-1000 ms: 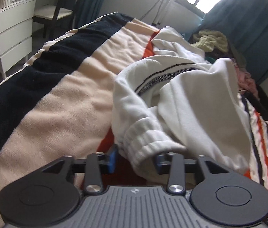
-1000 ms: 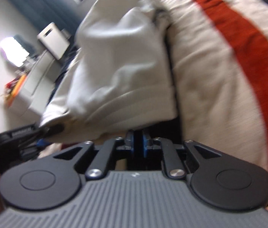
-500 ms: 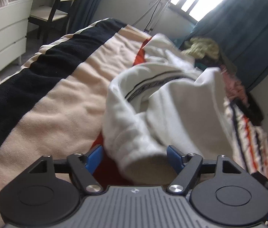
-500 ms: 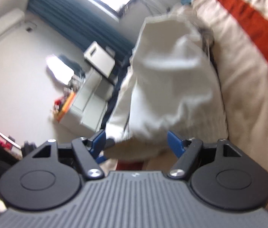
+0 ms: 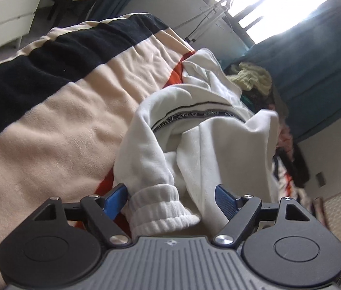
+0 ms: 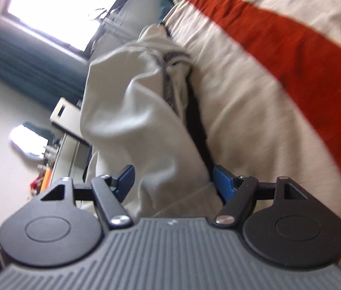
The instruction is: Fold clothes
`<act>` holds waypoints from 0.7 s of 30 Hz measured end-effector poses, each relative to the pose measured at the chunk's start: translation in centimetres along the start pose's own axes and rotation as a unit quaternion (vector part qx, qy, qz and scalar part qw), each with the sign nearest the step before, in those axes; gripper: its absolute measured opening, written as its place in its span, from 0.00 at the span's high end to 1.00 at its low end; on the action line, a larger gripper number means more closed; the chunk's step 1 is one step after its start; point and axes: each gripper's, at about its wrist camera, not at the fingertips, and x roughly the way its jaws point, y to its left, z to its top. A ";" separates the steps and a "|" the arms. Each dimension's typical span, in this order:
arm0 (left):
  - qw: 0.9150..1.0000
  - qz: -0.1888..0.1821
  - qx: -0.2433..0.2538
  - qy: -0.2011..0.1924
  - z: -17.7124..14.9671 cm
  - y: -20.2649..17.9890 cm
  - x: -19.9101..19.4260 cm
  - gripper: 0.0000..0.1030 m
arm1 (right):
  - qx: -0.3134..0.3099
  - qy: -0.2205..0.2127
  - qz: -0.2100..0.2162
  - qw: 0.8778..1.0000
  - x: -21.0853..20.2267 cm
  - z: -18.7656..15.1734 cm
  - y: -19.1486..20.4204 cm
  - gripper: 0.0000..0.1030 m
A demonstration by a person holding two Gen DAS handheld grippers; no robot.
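Note:
A white sweatshirt (image 5: 218,145) with a black lettered band lies bunched on the striped blanket (image 5: 49,125) of a bed. Its ribbed cuff (image 5: 158,207) sits between the blue pads of my left gripper (image 5: 171,199), which stands open, the pads apart from the cloth. In the right wrist view the same white sweatshirt (image 6: 131,120) runs away from me along the blanket (image 6: 267,96). My right gripper (image 6: 172,181) is open too, with the garment's near end lying loose between its wide jaws.
A pile of other clothes (image 5: 254,79) lies at the far end of the bed under a bright window with blue curtains (image 5: 315,48). White drawers (image 5: 13,19) and a chair stand to the left. A white cabinet (image 6: 66,113) with clutter stands beside the bed.
Both grippers went from nearly shut on the white cloth to wide open, letting the sweatshirt go. Both views have rolled, and the garment now rests on the blanket.

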 end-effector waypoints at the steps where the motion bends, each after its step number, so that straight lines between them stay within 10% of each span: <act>1: 1.000 0.009 0.009 0.003 -0.1 -0.3 0.4 0.23 | -0.011 0.006 -0.016 1.000 0.5 -0.1 0.2 0.28; 6: 0.997 0.065 0.021 0.024 -0.7 -0.2 2.1 0.43 | -0.012 0.020 -0.031 0.999 0.9 -0.7 0.1 0.31; 11: 0.997 0.043 -0.058 -0.014 -0.2 2.1 0.6 0.78 | -0.038 0.005 -0.012 0.999 -0.5 -1.2 1.1 0.64; 16: 0.985 -0.018 -0.160 -0.064 0.9 5.2 -1.9 0.80 | -0.008 -0.059 -0.001 0.998 -3.4 -0.8 0.2 0.89; 21: 0.983 0.019 -0.179 -0.048 1.5 6.4 -1.1 0.79 | 0.012 -0.044 -0.030 0.999 -2.7 -1.3 -0.7 0.91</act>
